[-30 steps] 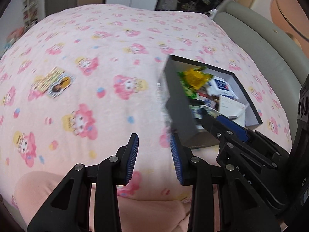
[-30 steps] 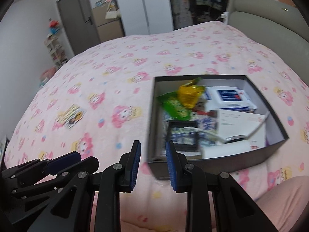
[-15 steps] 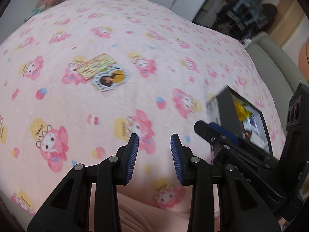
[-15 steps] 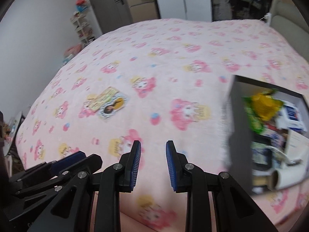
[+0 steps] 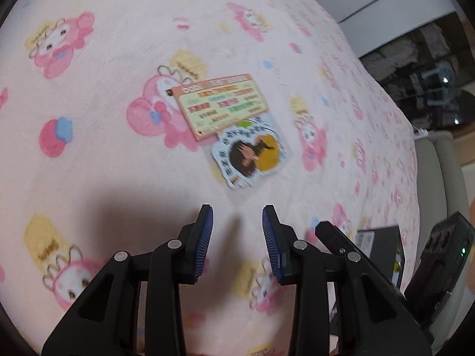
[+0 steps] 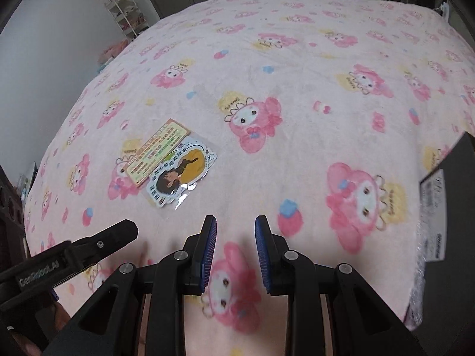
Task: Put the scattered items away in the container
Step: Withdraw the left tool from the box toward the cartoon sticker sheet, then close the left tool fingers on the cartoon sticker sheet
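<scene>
A clear packet with an orange-edged card and a round-cornered sticker (image 5: 237, 130) lies flat on the pink bedspread; it also shows in the right wrist view (image 6: 170, 161). My left gripper (image 5: 237, 241) is open and empty, hovering just short of the packet. My right gripper (image 6: 234, 249) is open and empty, to the right of the packet and nearer. The dark grey container (image 6: 451, 207) is at the right edge, its inside hidden; a corner of it shows in the left wrist view (image 5: 380, 252).
The pink cartoon-print bedspread (image 6: 297, 74) covers the bed. A grey padded headboard (image 5: 439, 184) runs along the right. A shelf rack (image 6: 127, 14) and wardrobe doors stand past the far end of the bed.
Both grippers swung left, away from the container and toward the card packet. The packet is now much closer to the left gripper, and the container has slid to the right edge.
</scene>
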`<state>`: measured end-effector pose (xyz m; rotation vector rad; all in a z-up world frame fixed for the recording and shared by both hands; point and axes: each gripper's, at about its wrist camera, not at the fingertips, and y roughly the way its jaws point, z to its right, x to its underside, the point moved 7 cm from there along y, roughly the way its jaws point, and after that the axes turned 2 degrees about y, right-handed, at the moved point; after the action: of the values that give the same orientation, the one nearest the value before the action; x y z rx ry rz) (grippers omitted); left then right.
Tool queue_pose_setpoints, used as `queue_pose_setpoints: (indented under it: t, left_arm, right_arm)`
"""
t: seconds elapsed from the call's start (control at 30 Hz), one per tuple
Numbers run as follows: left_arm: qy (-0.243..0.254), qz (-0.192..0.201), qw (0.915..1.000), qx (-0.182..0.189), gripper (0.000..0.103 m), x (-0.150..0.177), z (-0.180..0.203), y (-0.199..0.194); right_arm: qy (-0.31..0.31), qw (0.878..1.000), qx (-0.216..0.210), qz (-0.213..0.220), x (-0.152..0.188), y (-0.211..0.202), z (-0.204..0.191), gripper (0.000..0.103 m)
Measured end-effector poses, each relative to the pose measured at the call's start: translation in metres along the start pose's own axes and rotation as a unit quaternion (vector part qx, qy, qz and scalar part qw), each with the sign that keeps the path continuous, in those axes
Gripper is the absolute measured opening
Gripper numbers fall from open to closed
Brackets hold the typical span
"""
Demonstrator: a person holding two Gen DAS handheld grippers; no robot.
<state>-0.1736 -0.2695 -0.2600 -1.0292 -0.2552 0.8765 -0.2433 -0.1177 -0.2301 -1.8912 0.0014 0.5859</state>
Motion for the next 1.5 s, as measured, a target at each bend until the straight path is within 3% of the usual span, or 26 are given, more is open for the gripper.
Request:
queue_pose_setpoints:
  t: [0.2,0.37,0.53,0.73,0.9,1.0,1.13,1.3,1.5]
  left_arm:
    - [-0.051,-0.009,0.9983,0.024,0.037,-0.019,-0.022,0.024]
    - [-0.05,0.017,0.9982,0.029,0.037,-0.025,-0.024,0.022]
    - [-0.053,0.029,0.9975,0.037,0.032,-0.031,-0.03,0.028]
    - [-0.049,0.034,0.9975,0.037,0.031,-0.032,-0.03,0.029]
    - [-0.058,0.041,0.9965,0.045,0.031,-0.035,-0.032,0.023]
    - [-0.063,0.048,0.9962,0.038,0.031,-0.037,-0.035,0.021]
    - [-0.073,0.068,0.9946,0.029,0.031,-0.042,-0.041,0.014]
    - [-0.056,0.075,0.9956,0.002,0.031,-0.047,-0.037,0.02]
    - [-0.019,0.073,0.9957,-0.054,0.027,-0.045,-0.034,0.027]
  right_arm:
    - [-0.006,0.999,-0.024,-0.03,-0.022,0.043,-0.01,0.029]
    - [-0.018,1.0,0.005,-0.006,-0.061,0.063,-0.003,0.03]
    - [-0.045,0.999,-0.026,-0.016,-0.081,0.087,-0.015,0.032]
    - [-0.07,0.996,-0.05,-0.025,-0.069,0.101,-0.026,0.032]
    - [-0.074,0.991,-0.097,-0.049,-0.051,0.089,-0.039,0.033]
    - [-0.097,0.985,-0.127,-0.072,-0.031,0.079,-0.055,0.033]
    - [-0.144,0.98,-0.115,-0.08,-0.004,0.061,-0.067,0.033]
    - [-0.107,0.989,-0.089,-0.043,-0.027,0.061,-0.055,0.032]
    - [-0.081,0.988,-0.116,-0.059,-0.031,0.089,-0.057,0.033]
